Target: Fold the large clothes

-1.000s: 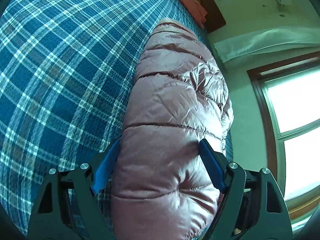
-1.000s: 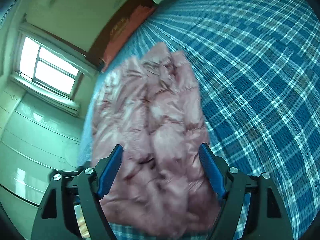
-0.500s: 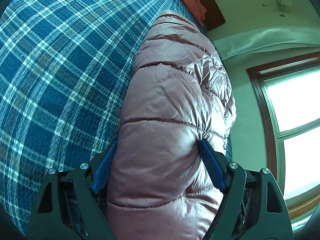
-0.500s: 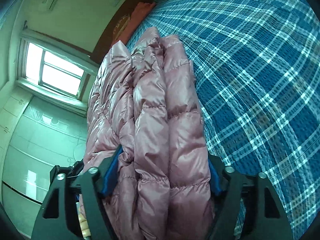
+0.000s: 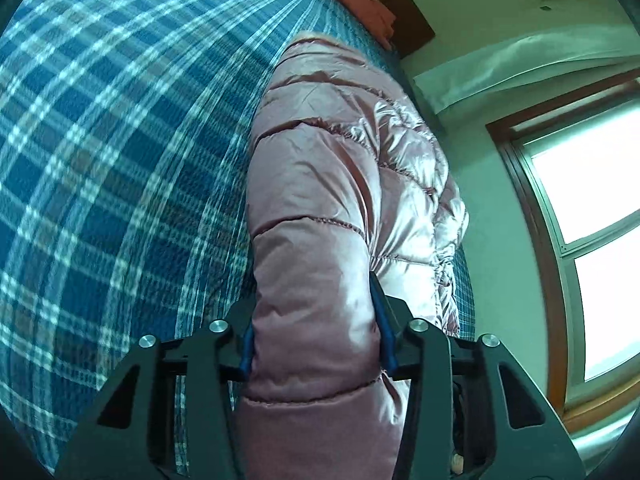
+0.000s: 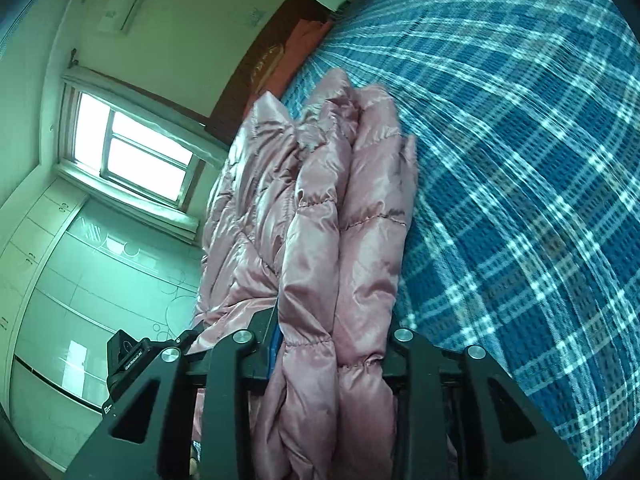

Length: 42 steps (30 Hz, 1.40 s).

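Puffer jacket (image 5: 320,184) in shiny pink, bunched lengthwise over the blue plaid bedspread (image 5: 112,152) — one quilted end pinched in the left gripper (image 5: 314,320), folded layers at the other end clamped by the right gripper (image 6: 332,328); window (image 6: 132,156) beyond.

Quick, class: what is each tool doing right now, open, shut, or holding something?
Left tool: shut on the pink puffer jacket.
Right tool: shut on the same jacket, bunched in folds.
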### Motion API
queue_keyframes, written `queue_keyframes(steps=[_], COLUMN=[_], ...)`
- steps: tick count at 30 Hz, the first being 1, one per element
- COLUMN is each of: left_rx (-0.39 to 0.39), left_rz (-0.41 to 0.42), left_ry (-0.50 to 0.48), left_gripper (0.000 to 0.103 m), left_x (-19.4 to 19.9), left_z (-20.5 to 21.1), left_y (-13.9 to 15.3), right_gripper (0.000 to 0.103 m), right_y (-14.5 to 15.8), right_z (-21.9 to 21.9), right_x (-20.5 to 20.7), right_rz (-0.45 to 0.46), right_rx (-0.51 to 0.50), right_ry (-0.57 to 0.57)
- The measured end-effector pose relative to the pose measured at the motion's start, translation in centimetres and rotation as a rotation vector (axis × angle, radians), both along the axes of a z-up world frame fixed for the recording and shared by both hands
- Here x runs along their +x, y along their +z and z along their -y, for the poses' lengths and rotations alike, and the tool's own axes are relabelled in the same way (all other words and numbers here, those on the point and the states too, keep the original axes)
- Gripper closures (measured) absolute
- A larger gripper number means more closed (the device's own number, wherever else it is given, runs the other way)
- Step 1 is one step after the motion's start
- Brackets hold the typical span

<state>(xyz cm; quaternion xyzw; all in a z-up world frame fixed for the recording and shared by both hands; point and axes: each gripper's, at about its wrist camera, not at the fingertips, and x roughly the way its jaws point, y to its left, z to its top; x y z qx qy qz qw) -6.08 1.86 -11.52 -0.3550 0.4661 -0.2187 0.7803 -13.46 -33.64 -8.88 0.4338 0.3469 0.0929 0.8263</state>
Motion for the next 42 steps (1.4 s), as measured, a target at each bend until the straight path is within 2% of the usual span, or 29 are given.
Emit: queue_keyframes(steps=[9, 14, 17, 20, 22, 25, 27, 30, 36, 38, 42], left_rx=[0.011, 0.019, -0.008, -0.004, -0.011, -0.034, -0.052, -0.065, -0.134, -0.128, -0.123], left_rz=[0.044, 0.018, -0.001, 0.011, 0.016, 0.019, 0.032, 0.059, -0.004, -0.014, -0.036], left_ry=[0.070, 0.112, 0.122, 0.108, 0.092, 0.072, 0.083, 0.091, 0.081, 0.077, 0.064], left_gripper=[0.061, 0.061, 0.061, 0.060, 0.058, 0.052, 0.039, 0.033, 0.030, 0.030, 0.029], left_x=[0.2, -0.9, -1.0, -0.9, -0.7, -0.7, -0.8, -0.1, 4.2, 5.3, 6.3], left_z=[-5.0, -8.7, -9.8, -9.8, -9.6, -10.5, -11.9, -13.1, -12.8, -12.4, -11.7], left_y=[2.1, 0.5, -0.7, -0.5, -0.2, 0.1, 0.3, 0.8, -0.3, -0.5, -1.4], right_gripper=[0.074, 0.074, 0.074, 0.073, 0.068, 0.053, 0.034, 0.027, 0.026, 0.026, 0.025], right_y=[0.9, -1.0, -1.7, -1.4, -0.9, 0.2, 1.3, 2.4, 1.7, 0.9, -0.4], right_z=[-4.7, -7.4, -7.8, -7.8, -8.0, -7.5, -6.8, -5.4, -4.9, -5.3, -6.0], right_x=[3.8, 4.8, 5.2, 5.5, 6.1, 6.5, 6.6, 7.8, 13.5, 14.7, 15.9], right_rz=[0.046, 0.010, -0.001, -0.009, -0.021, -0.048, -0.034, -0.018, -0.062, -0.067, -0.088], right_rx=[0.010, 0.012, 0.024, 0.001, -0.015, -0.061, -0.101, -0.123, -0.028, 0.017, 0.007], right_ry=[0.117, 0.178, 0.177, 0.190, 0.195, 0.199, 0.177, 0.151, 0.187, 0.206, 0.233])
